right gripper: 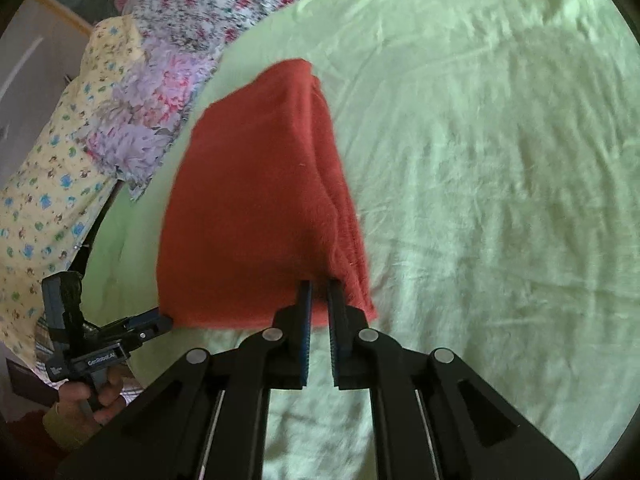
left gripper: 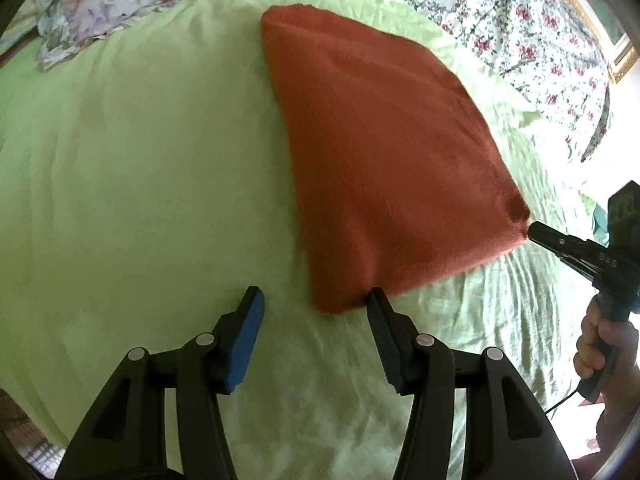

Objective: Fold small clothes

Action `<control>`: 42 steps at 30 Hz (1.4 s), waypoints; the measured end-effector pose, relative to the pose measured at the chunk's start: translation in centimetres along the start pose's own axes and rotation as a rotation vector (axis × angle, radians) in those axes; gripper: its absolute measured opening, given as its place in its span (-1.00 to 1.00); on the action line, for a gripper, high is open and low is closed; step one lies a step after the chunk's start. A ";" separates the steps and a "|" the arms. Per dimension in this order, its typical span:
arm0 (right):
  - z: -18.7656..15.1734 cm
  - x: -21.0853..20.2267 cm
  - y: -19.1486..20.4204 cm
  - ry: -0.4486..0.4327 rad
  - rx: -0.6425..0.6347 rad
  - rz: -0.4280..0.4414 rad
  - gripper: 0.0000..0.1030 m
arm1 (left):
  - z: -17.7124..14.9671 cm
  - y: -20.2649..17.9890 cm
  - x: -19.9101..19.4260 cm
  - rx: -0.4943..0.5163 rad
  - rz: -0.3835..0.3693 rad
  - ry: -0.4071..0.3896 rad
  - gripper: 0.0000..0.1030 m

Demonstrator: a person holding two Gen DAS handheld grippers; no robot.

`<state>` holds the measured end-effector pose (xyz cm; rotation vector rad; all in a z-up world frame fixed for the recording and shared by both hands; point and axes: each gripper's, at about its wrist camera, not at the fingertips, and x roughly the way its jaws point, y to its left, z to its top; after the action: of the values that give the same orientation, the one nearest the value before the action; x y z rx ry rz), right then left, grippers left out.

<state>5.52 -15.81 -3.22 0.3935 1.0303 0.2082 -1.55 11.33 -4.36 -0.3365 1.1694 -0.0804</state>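
- Work surface: a bed covered by a light green sheet, creased throughout. Floral bedding lies along the far edge; a second floral piece sits at the far left corner in the left wrist view.
- Task item: a rust-red folded cloth, fleecy, lying on the sheet near the middle of the bed. The exact garment type cannot be told. Stacked layers show along its right edge in the right wrist view, so it appears to be folded at least once already.
- Left gripper: jaws spread wide. The near left corner of the cloth sits between them, close against the right-hand jaw; nothing is pinched.
- Right gripper: jaws drawn close together at the near right corner of the cloth. A narrow gap remains between them, and cloth appears to be in it, so the hold is judged a pinch on the corner layers, though the frame is blurred there.
- Person's hands: the right hand and the left hand each show on a gripper handle in the opposite view.
- Governing relation: the cloth's long axis runs away from both grippers, each standing at one corner of its near short edge. The cloth lies straight ahead of both.
- Judgement: the next fold likely carries the near edge toward the far one. The left jaws must first close on their corner; a one-sided lift would skew the fold.
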 end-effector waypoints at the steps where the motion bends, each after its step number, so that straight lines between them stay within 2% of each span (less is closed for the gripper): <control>1: -0.2 -0.6 0.4 -0.012 -0.009 -0.001 -0.78 | -0.1 0.0 -0.4 -0.003 -0.002 -0.006 0.05; 3: -0.5 -1.5 1.2 -0.028 -0.021 -0.001 -0.66 | -0.5 0.0 -1.1 -0.004 -0.001 -0.022 0.06; 5: -1.1 -2.2 1.8 -0.042 -0.032 0.001 -0.43 | -0.9 0.0 -1.7 0.001 0.006 -0.034 0.11; 7: -1.6 -2.7 2.7 -0.058 -0.045 0.000 -0.37 | -1.2 0.1 -2.0 0.000 0.006 -0.043 0.11; 10: -1.8 -2.6 3.4 -0.067 -0.057 -0.012 -0.36 | -0.9 0.1 -2.2 0.005 0.000 -0.050 0.12; 13: -0.6 -1.8 3.7 -0.072 -0.060 -0.041 -0.37 | 0.2 0.3 -2.2 0.003 0.005 -0.062 0.14; 22: 5.9 1.6 3.0 -0.087 -0.038 -0.074 -0.36 | 5.6 -0.1 0.4 -0.049 0.011 -0.048 0.17; 27: 8.9 4.3 2.1 -0.052 -0.005 -0.055 -0.36 | 8.7 0.6 2.1 -0.105 -0.007 -0.040 0.18; 30: 9.9 6.1 1.4 -0.021 0.015 -0.020 -0.37 | 10.0 1.3 2.8 -0.139 -0.013 -0.040 0.27; 31: 10.1 6.8 1.4 -0.003 0.010 -0.006 -0.42 | 10.3 1.5 3.1 -0.150 -0.017 -0.038 0.28; 32: 10.2 7.5 1.6 0.013 -0.007 0.008 -0.68 | 10.7 1.7 3.5 -0.160 -0.022 -0.031 0.28; 34: 10.4 7.6 2.1 0.022 -0.023 0.007 -0.80 | 11.0 1.9 3.6 -0.171 -0.025 -0.023 0.28; 37: 11.0 3.8 2.9 -0.089 0.005 0.122 -0.83 | 11.3 1.8 3.6 -0.165 -0.038 -0.028 0.29; 39: 10.7 2.8 2.9 -0.112 -0.018 0.083 -0.84 | 11.2 1.5 3.8 -0.162 -0.044 -0.025 0.31; 42: 10.1 5.4 0.9 -0.029 0.004 0.008 -0.84 | 10.9 1.2 4.5 -0.144 -0.036 -0.009 0.31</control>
<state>16.97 -15.32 -2.60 0.4036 1.0007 0.2075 10.02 13.81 -4.97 -0.4849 1.1629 -0.0264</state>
